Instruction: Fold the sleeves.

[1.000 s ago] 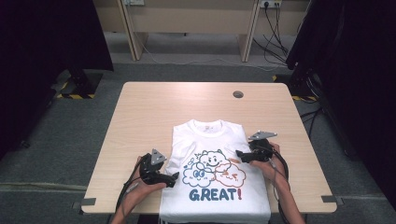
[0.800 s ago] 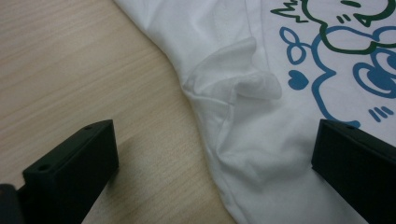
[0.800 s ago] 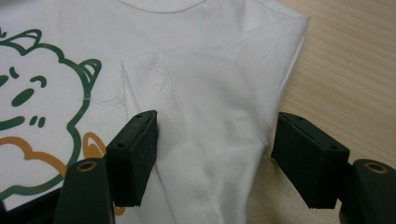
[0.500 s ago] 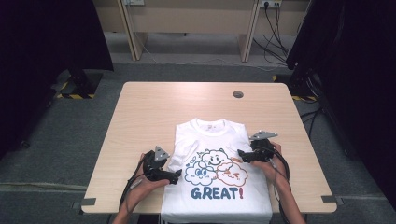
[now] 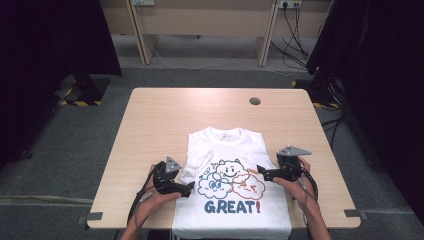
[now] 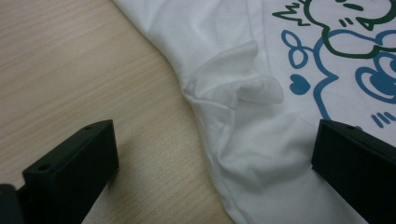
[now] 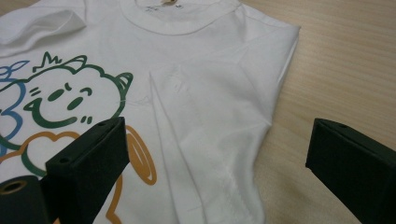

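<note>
Lying between both grippers' parted jaws, unclamped, are the T-shirt's (image 5: 232, 192) folded side edges.

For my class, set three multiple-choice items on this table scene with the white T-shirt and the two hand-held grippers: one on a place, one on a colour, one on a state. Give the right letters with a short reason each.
1. Where does the T-shirt lie on the table?
A. at the far edge
B. at the near edge, between the two grippers
C. at the far left corner

2. What colour are the letters of GREAT on the shirt?
A. dark blue
B. yellow
C. black

3. How do the jaws of the right gripper stand?
A. shut on the collar
B. shut on a sleeve
C. open, holding nothing

Key: 1 B, the hem reaches the near edge with the left gripper and the right gripper at its sides. 2 A, the high view shows blue letters before a red exclamation mark. 3 C, the right gripper view shows the jaws wide apart over the folded sleeve.
</note>
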A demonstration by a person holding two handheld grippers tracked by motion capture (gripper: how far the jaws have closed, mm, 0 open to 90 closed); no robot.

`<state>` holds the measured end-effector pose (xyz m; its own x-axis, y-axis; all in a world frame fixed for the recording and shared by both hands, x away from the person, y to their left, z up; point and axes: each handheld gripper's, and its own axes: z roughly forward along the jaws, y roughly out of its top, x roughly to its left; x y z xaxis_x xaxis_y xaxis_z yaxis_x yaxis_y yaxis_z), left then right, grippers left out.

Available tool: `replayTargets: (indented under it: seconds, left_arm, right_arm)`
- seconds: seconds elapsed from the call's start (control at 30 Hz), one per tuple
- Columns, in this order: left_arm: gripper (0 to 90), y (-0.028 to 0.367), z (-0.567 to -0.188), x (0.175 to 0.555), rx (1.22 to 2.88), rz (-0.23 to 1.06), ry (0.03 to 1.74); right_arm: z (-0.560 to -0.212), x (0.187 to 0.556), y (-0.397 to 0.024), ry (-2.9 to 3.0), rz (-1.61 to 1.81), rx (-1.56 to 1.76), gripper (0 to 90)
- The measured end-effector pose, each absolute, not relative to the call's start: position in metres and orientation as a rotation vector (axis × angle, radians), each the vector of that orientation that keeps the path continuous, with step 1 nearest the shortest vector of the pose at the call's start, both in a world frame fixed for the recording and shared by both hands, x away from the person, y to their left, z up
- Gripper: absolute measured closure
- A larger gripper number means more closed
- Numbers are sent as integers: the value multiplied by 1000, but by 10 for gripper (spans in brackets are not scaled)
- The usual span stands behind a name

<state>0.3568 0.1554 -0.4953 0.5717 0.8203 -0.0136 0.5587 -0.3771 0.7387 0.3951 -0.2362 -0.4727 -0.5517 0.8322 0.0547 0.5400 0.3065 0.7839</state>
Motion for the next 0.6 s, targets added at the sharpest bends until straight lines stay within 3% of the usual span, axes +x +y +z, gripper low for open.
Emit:
replayTargets:
  seconds: [0.6]
  left_arm:
    - [0, 156, -495, 357, 2089, 467, 1094]
  right_arm:
    - [-474, 378, -238, 2208, 1154, 1225, 54]
